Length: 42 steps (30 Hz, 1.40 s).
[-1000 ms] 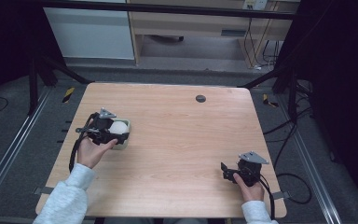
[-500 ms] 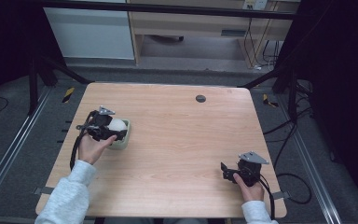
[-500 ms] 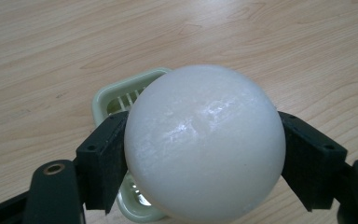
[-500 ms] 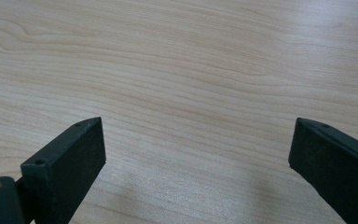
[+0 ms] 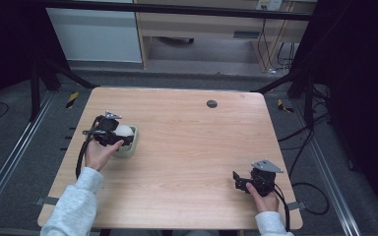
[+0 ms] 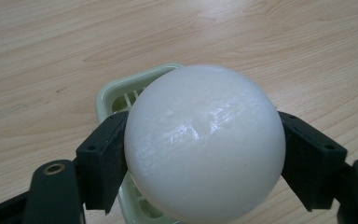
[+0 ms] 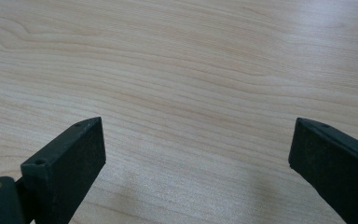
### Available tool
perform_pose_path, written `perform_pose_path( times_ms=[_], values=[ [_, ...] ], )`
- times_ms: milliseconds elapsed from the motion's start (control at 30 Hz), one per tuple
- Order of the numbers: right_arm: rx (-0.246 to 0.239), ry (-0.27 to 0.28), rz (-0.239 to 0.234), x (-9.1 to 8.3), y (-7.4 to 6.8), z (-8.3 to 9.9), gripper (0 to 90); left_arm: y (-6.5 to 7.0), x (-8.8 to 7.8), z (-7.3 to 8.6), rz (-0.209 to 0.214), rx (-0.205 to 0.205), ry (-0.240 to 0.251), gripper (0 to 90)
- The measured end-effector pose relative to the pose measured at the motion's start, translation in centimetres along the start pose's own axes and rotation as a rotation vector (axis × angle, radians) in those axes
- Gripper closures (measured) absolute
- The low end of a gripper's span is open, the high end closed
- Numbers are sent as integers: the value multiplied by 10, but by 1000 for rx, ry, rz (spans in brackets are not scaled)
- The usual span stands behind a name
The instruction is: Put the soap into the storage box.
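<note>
A white ball (image 6: 204,144) is clamped between the two black jaws of my left gripper (image 6: 200,156), which is shut on it. In the high view the ball (image 5: 124,131) hangs right above a pale green slotted tray (image 5: 131,146) at the table's left side, with the left gripper (image 5: 118,133) over it. The tray's rim (image 6: 135,84) shows behind and under the ball. Whether the ball touches the tray I cannot tell. My right gripper (image 5: 237,180) rests low near the front right corner, open, with bare wood between its jaws (image 7: 196,163).
The wooden table (image 5: 187,147) has a small dark round plug (image 5: 211,103) near its far edge. Cables trail from both grippers off the table's sides. Metal rails and a floor lie around the table.
My left gripper has carried the white ball slightly right and toward the near side, over the green tray. The right gripper has stayed still.
</note>
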State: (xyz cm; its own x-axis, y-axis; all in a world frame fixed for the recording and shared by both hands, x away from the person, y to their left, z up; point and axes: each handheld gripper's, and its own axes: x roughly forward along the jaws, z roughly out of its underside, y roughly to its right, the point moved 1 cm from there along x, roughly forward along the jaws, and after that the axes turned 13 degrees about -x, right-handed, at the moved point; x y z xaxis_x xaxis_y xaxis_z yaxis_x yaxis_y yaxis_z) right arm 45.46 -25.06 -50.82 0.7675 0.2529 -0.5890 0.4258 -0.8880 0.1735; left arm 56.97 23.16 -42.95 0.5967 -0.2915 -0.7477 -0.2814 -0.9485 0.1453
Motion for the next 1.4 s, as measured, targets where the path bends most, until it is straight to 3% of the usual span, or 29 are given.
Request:
perform_pose_path(
  times_ms=[700, 1400],
  values=[
    [-8, 1, 5, 1, 1, 0, 41, -13, 18, 5, -31, -21, -46, 236],
    [-9, 1, 5, 1, 1, 0, 41, -14, 27, 12, -36, -23, -73, 236]
  ],
)
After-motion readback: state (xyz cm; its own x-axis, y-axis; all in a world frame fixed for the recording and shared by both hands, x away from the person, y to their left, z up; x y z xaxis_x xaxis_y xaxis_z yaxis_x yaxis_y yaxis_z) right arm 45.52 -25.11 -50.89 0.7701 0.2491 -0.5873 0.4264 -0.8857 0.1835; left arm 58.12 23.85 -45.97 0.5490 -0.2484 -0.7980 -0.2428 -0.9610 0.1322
